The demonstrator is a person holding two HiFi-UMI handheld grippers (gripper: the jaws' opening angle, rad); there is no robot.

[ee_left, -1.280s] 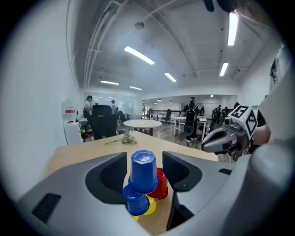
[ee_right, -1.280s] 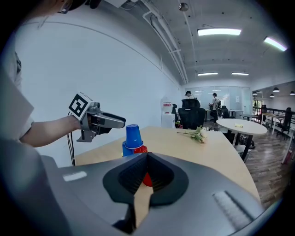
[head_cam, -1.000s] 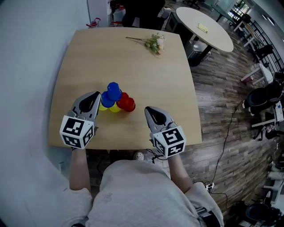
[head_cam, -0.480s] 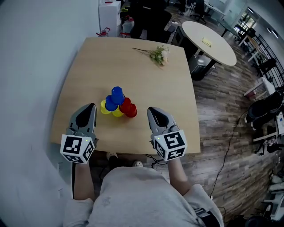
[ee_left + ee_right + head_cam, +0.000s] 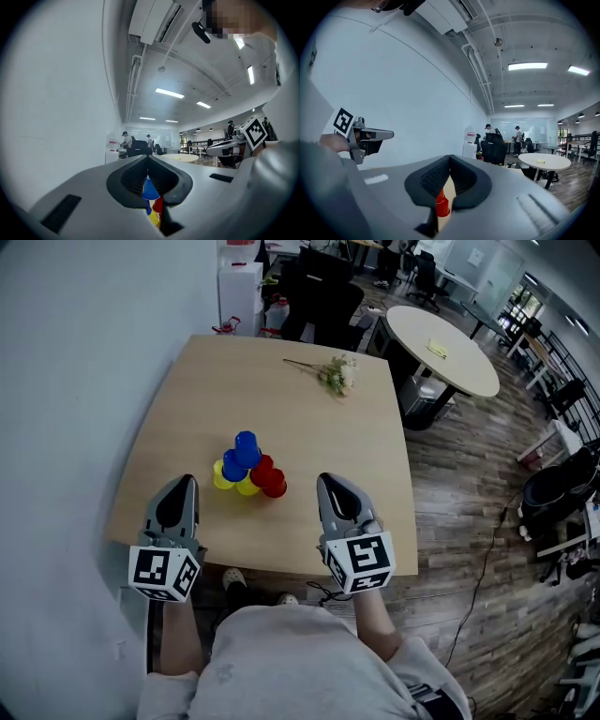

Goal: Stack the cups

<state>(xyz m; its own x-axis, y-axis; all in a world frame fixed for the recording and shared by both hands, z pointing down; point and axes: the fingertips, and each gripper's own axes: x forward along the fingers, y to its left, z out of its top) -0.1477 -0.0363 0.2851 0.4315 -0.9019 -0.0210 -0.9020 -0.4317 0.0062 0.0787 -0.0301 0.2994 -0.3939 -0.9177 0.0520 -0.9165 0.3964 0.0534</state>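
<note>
A small pyramid of upturned cups stands on the wooden table (image 5: 309, 427): yellow cups (image 5: 225, 477) and red cups (image 5: 270, 479) at the bottom, blue cups (image 5: 242, 454) above. My left gripper (image 5: 184, 486) is shut and empty, near the table's front edge, left of the pyramid and apart from it. On the other side my right gripper (image 5: 330, 486) is also shut and empty. Through the left gripper view's closed jaws I see the blue cup (image 5: 149, 187); a red cup (image 5: 441, 204) shows in the right gripper view.
A sprig of flowers (image 5: 333, 374) lies at the table's far edge. A white wall runs along the left. A round white table (image 5: 441, 348) and office chairs (image 5: 323, 301) stand beyond, on the wood floor at the right.
Both grippers have drawn back toward the table's front edge, away from the cups; the left one was beside the pyramid a second ago. The cups have not moved.
</note>
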